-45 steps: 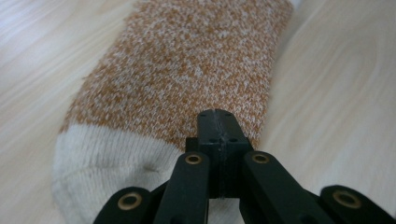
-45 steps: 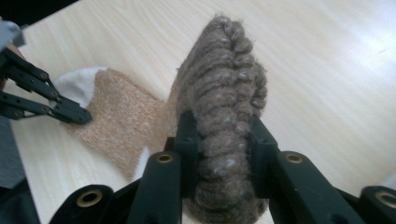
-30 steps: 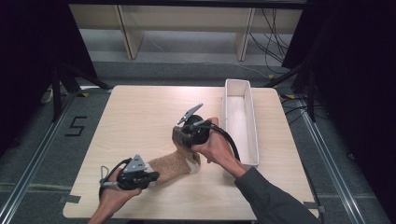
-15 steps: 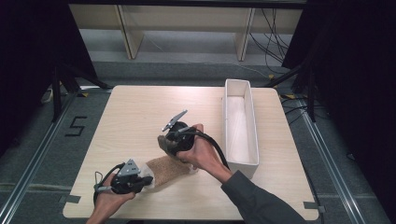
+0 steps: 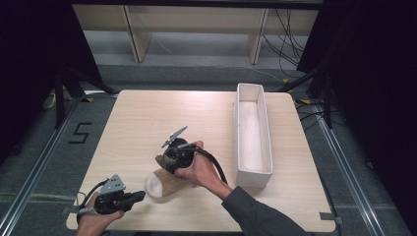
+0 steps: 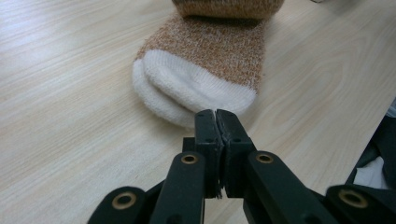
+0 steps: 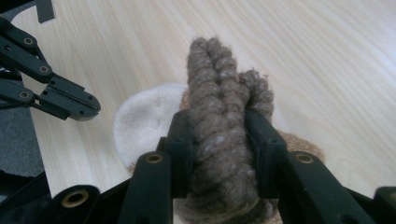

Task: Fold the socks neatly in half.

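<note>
The sock (image 5: 167,182) lies on the table (image 5: 147,123), left of the tray (image 5: 253,137).

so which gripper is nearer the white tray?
Right. The right gripper sits mid-table, clamped on the sock, a short way left of the tray. The left gripper is at the near-left corner, farther off.

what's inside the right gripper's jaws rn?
The right gripper is clamped on the sock's brown ribbed cuff, bunched into folds between both jaws. Below lies the white toe on the table. The cuff's opening is hidden by the folds.
</note>
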### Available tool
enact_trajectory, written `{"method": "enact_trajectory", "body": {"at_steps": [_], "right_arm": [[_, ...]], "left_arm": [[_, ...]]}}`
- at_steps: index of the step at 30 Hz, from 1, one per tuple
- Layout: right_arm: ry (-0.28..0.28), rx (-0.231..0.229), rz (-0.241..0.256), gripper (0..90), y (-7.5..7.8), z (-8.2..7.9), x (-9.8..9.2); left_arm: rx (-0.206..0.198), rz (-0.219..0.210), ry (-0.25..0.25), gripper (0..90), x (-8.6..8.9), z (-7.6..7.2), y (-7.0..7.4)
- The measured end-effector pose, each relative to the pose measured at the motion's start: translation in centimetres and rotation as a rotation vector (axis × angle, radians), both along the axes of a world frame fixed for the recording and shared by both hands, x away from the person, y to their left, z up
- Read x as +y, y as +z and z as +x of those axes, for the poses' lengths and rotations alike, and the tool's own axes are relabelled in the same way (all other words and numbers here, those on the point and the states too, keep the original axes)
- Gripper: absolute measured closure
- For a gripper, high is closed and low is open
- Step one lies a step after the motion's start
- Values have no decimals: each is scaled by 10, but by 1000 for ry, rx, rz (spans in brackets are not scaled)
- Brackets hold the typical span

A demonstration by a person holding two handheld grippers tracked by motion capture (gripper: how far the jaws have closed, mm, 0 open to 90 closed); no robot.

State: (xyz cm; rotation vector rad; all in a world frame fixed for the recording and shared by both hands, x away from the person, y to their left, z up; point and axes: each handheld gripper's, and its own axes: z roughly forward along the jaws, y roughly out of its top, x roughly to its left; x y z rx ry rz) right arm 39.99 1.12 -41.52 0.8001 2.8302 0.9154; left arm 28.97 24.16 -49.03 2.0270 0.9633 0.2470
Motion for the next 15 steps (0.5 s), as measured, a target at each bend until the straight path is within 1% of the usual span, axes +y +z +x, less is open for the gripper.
{"method": "enact_trajectory", "body": {"at_steps": [1, 2, 3, 4, 5, 6, 7, 8, 9, 10, 11, 12, 13, 14, 15], "right_arm": [[0, 0, 0, 656, 0, 0, 0], [1, 5, 2, 651, -2, 0, 2], [-3, 13, 7, 644, -4, 0, 3], [-3, 18, 14, 642, -6, -1, 5], [6, 13, 10, 640, -7, -1, 6], [14, 9, 15, 635, -10, -1, 8], [6, 24, 20, 626, -11, -2, 10], [17, 36, 24, 609, -15, -4, 13], [17, 36, 24, 609, -15, -4, 13], [21, 40, 26, 603, -17, -6, 15], [23, 49, 28, 589, -20, -8, 19], [23, 49, 28, 589, -20, -8, 19], [30, 53, 26, 580, -21, -8, 21], [43, 56, 25, 561, -23, -10, 23], [43, 56, 25, 561, -23, -10, 23]], "left_arm": [[-2, -12, 14, 869, -1, -1, 0], [-1, -18, 16, 868, -1, -1, 0], [0, -7, 7, 867, 0, -1, 0], [5, -9, 0, 864, -1, -1, -1], [6, -5, 7, 861, -1, -1, -1], [5, -11, 5, 861, -1, -1, -1], [7, -12, 4, 861, -1, -1, -2], [4, -12, 11, 861, -1, -2, -2], [4, -12, 11, 861, -1, -2, -2], [6, -8, 10, 861, 0, -2, -2], [7, 12, -2, 860, 3, -2, -1], [7, -12, 11, 860, 2, -3, -1], [3, -23, 14, 859, 2, -3, -2], [6, -3, 6, 855, 6, -4, -1], [6, -3, 6, 854, 6, -4, -1]]}}
